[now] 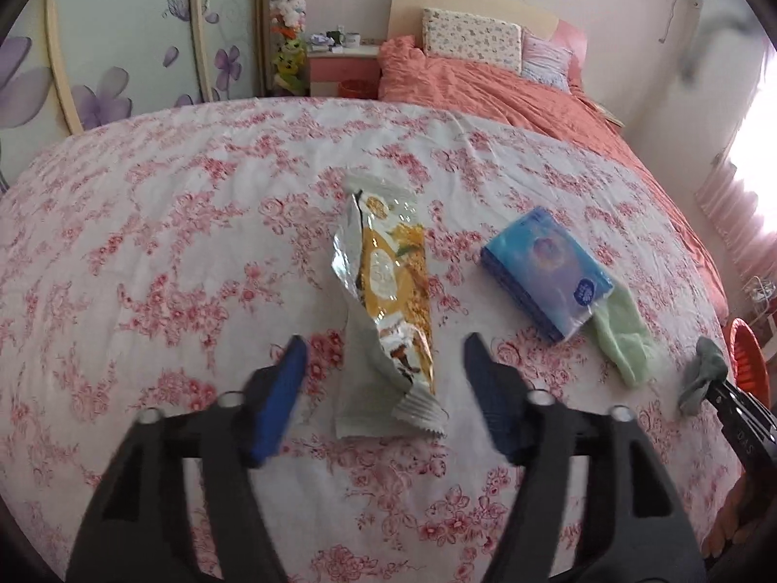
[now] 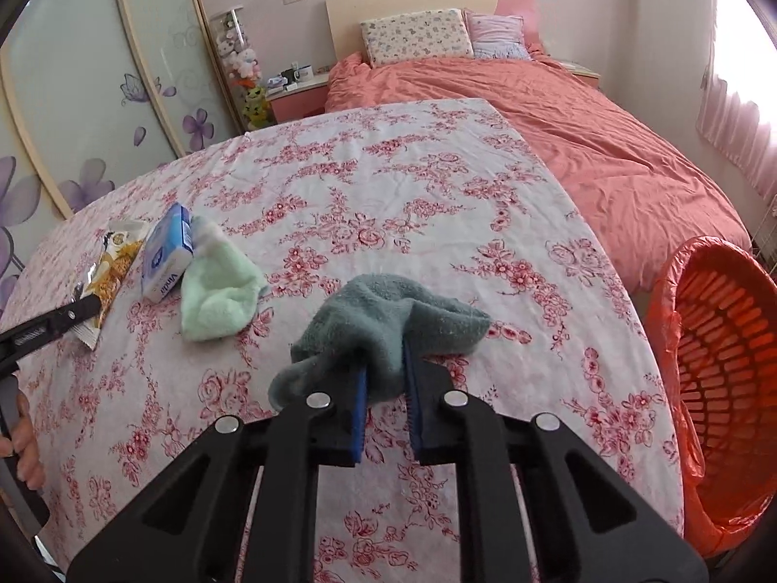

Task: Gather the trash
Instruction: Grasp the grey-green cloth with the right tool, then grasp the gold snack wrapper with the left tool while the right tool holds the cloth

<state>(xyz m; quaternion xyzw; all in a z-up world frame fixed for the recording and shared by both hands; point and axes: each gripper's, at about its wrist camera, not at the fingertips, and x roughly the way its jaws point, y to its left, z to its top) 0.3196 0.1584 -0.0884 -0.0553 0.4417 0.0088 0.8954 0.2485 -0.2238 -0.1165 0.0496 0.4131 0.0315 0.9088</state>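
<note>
A torn yellow and silver snack wrapper (image 1: pixel 383 291) lies flat on the flowered sheet (image 1: pixel 194 243). My left gripper (image 1: pixel 384 347) stands open astride its near end, and the blue pads do not touch it. In the right wrist view the wrapper (image 2: pixel 114 267) shows at far left, with one black finger (image 2: pixel 53 323) of the left gripper beside it. My right gripper (image 2: pixel 383 369) is shut on a grey sock (image 2: pixel 388 325), bunched between its blue pads just over the sheet. The same grey sock (image 1: pixel 701 374) appears at the right edge of the left wrist view.
A blue tissue pack (image 1: pixel 544 267) and a pale green sock (image 1: pixel 624 335) lie right of the wrapper. An orange basket lined with an orange bag (image 2: pixel 718 374) stands off the sheet's right edge. Behind lie an orange duvet (image 2: pixel 558 111), pillows and a nightstand. A hand (image 2: pixel 24 442) shows at left.
</note>
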